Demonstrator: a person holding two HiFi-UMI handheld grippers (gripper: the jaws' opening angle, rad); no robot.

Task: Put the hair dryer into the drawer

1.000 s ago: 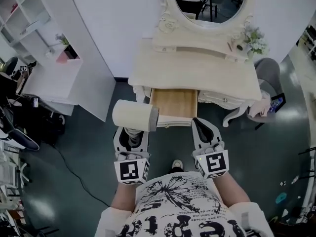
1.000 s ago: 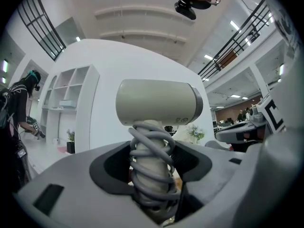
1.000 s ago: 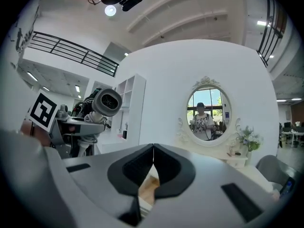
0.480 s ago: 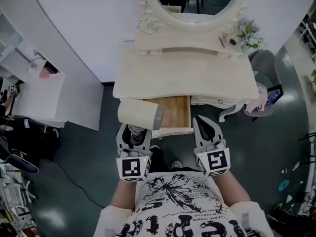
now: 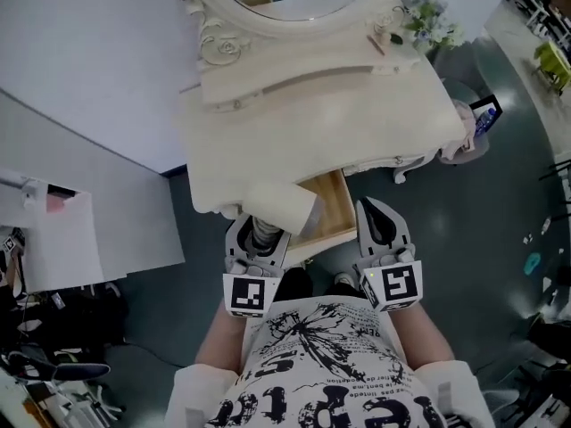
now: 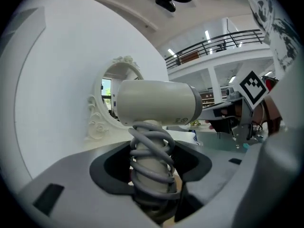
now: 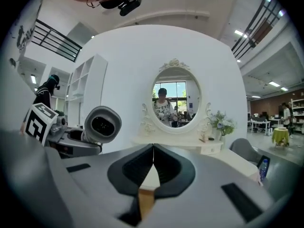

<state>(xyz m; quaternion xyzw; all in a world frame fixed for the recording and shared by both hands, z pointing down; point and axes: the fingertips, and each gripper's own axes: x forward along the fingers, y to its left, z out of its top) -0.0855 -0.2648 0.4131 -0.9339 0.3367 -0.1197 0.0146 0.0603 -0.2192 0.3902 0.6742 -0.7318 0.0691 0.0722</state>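
Note:
The cream hair dryer has its grey cord wound round the handle. My left gripper is shut on that handle, holding the dryer upright with the barrel lying level above the jaws. The dryer hangs at the left front corner of the open wooden drawer of the cream dressing table. My right gripper is shut on nothing, just right of the drawer's front. In the right gripper view its jaws touch, and the dryer's rear end shows at the left.
An oval mirror and a small vase of flowers stand at the table's back. A grey chair sits right of the table. A white shelf unit stands left. The person's shoes are below the drawer.
Both grippers have moved forward toward the dressing table. The hair dryer went with the left gripper and now hangs at the drawer's left front corner. Neither gripper's jaws changed.

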